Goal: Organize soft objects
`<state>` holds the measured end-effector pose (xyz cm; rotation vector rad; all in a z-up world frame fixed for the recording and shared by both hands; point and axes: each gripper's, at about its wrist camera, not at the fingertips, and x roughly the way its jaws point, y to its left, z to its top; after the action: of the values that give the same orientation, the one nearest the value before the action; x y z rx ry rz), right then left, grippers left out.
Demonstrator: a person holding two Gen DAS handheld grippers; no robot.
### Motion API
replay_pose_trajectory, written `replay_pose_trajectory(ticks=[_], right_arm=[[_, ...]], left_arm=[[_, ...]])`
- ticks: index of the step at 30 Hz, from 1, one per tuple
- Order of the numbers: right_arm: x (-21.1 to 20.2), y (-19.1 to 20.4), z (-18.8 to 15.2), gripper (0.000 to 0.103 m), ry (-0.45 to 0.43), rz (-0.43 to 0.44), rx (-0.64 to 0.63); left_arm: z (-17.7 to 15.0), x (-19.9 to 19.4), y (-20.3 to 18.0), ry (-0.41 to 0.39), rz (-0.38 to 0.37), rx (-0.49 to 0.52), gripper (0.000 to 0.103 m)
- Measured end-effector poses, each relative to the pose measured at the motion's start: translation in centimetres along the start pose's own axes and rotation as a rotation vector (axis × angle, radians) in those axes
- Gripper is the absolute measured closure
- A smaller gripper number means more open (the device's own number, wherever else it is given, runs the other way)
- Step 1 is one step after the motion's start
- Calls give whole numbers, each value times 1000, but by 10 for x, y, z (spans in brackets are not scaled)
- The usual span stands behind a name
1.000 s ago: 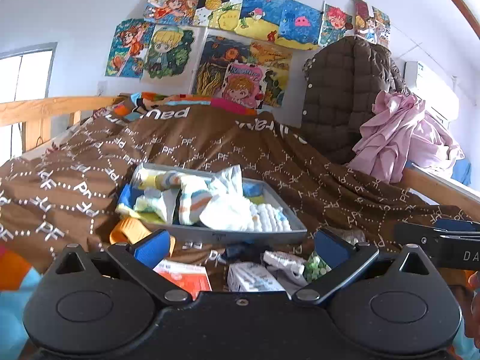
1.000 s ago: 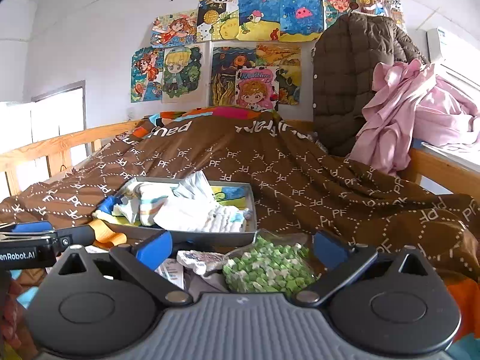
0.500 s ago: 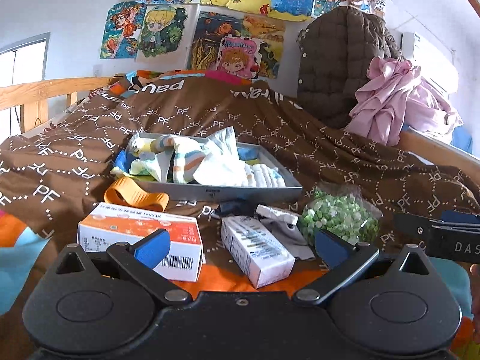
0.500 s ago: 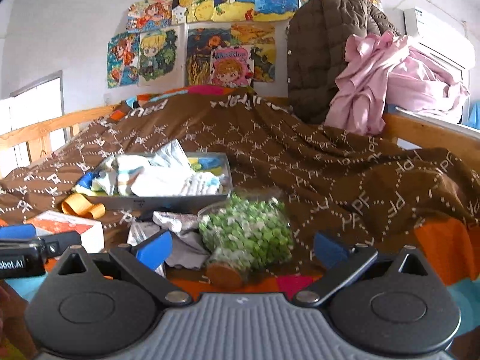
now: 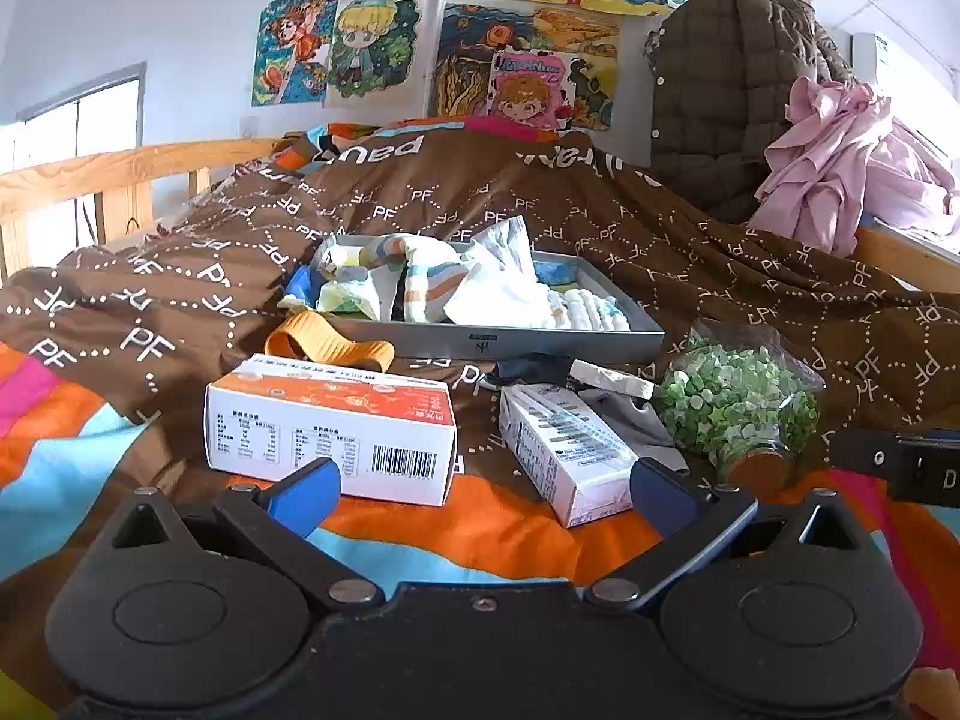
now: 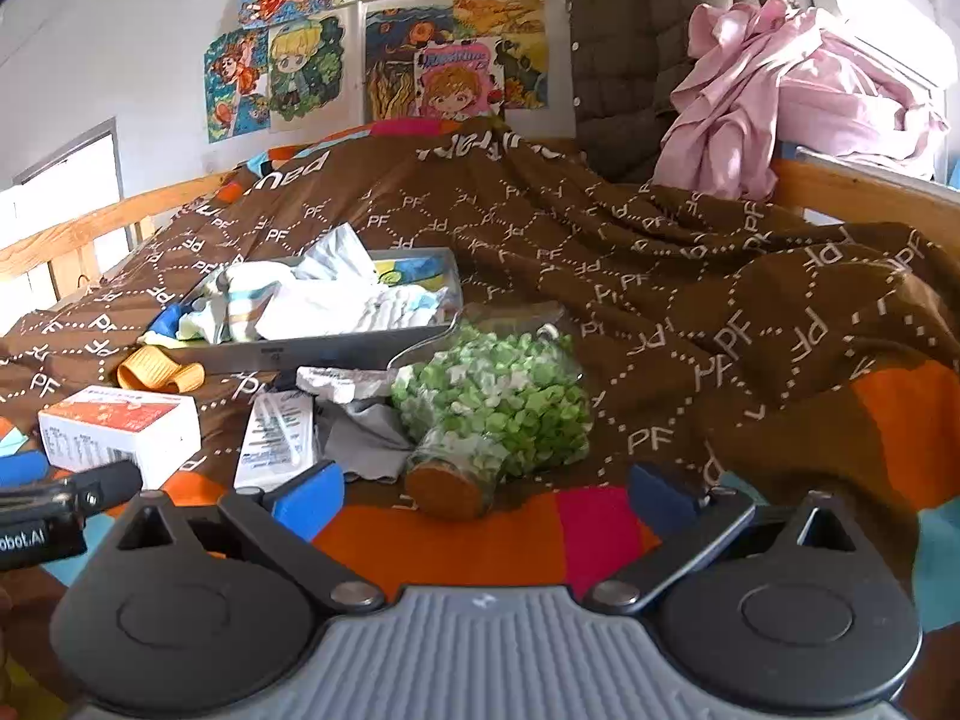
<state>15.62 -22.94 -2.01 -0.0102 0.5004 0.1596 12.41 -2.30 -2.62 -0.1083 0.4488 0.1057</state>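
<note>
Hovering wide open and empty above the bed, the left gripper [image 5: 483, 483] is facing two cartons: an orange-topped box [image 5: 330, 426] and a smaller white box [image 5: 564, 444]. The right gripper [image 6: 483, 489], equally spread and holding nothing, is pointing at a cork-stoppered glass jar [image 6: 492, 414] lying on its side, packed with green paper stars. Beyond them, one grey metal tray [image 5: 540, 341] is sitting on the brown quilt [image 6: 690, 276], holding a heap of folded cloths [image 5: 480, 294]. One orange strap [image 5: 327, 345] is lying beside the tray.

Box [image 5: 564, 450] print too blurred
</note>
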Motion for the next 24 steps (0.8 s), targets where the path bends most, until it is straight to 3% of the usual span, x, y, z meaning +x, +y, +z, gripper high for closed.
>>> replay_pose_trajectory(ticks=[15,24], right_arm=[[13,4,1,0,10,-4,28],[26,4,4,0,18,-18,56]], left_arm=[[2,13,2,20,12,-17,1],[8,25,7,20,-29,-7,1]])
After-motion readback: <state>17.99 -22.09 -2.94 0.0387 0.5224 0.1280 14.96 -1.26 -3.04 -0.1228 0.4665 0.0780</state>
